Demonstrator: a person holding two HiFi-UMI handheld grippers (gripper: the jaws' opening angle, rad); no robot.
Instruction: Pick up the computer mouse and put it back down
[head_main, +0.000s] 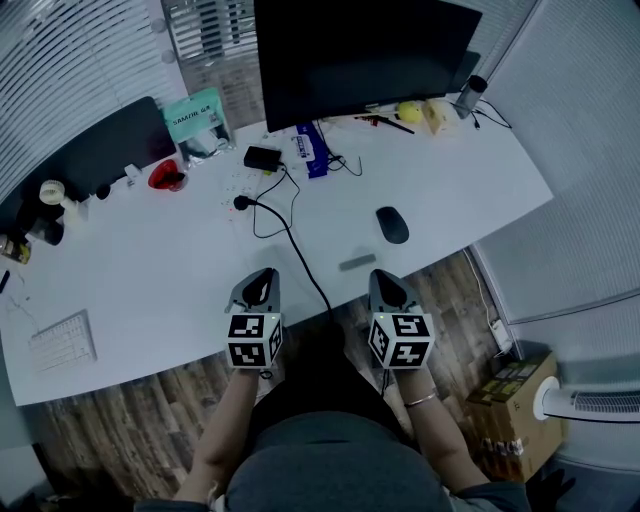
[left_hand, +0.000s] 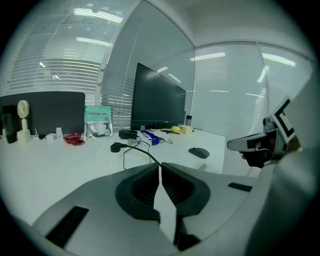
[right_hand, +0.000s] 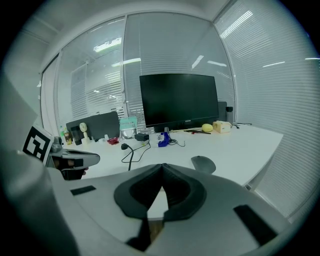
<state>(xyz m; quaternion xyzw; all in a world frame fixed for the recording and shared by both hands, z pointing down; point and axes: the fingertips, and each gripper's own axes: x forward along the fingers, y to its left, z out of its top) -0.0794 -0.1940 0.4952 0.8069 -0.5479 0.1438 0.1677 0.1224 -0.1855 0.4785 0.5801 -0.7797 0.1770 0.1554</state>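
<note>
The black computer mouse (head_main: 392, 224) lies on the white desk (head_main: 150, 270), right of centre; it also shows in the left gripper view (left_hand: 199, 152) and the right gripper view (right_hand: 203, 163). My right gripper (head_main: 385, 275) hangs over the desk's front edge, just short of the mouse, apart from it, jaws shut and empty (right_hand: 162, 166). My left gripper (head_main: 263, 273) is level with it further left, also at the front edge, tips closed together with nothing held (left_hand: 160, 167).
A black cable (head_main: 290, 235) runs from a plug (head_main: 241, 202) to the front edge between the grippers. A small grey block (head_main: 357, 262) lies near the mouse. The monitor (head_main: 360, 55) stands behind, a white keyboard (head_main: 62, 342) at left, a cardboard box (head_main: 510, 400) on the floor.
</note>
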